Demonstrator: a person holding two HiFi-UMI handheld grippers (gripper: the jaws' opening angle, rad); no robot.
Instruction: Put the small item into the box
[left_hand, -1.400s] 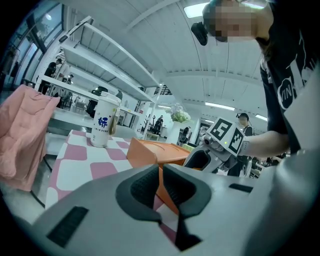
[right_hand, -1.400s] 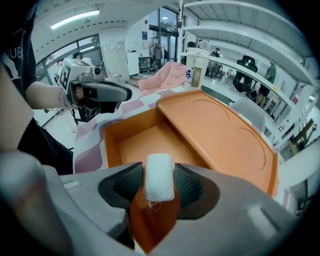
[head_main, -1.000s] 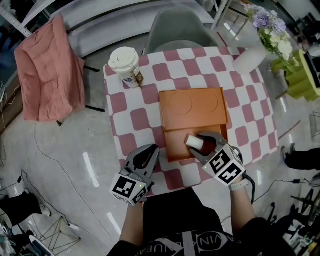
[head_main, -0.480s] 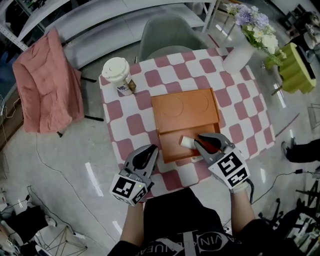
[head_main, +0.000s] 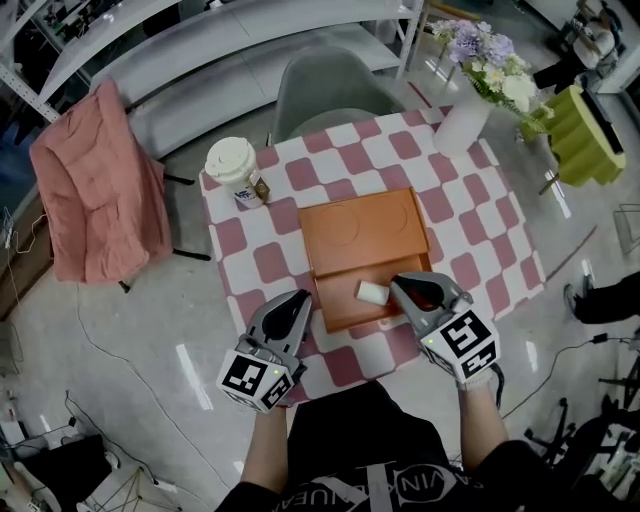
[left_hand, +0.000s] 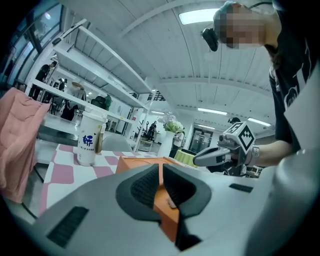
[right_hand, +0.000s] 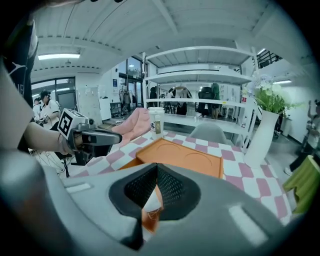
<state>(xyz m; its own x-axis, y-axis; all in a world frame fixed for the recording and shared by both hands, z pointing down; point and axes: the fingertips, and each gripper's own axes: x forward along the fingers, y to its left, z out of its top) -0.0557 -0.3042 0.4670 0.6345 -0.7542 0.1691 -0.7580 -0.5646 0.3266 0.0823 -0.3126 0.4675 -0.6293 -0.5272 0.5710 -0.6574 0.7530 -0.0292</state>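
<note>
Head view first: the small item lies in the open compartment of the orange box. It sits just beside the right gripper tips, on the side toward the left gripper, and is not touching them. The left gripper's tips hover at the box's near corner. Left gripper view — jaws pressed together, nothing between them, box edge just beyond. Right gripper view — jaws have just been closing and now meet on nothing, with the box's flat top stretching ahead of the tips.
</note>
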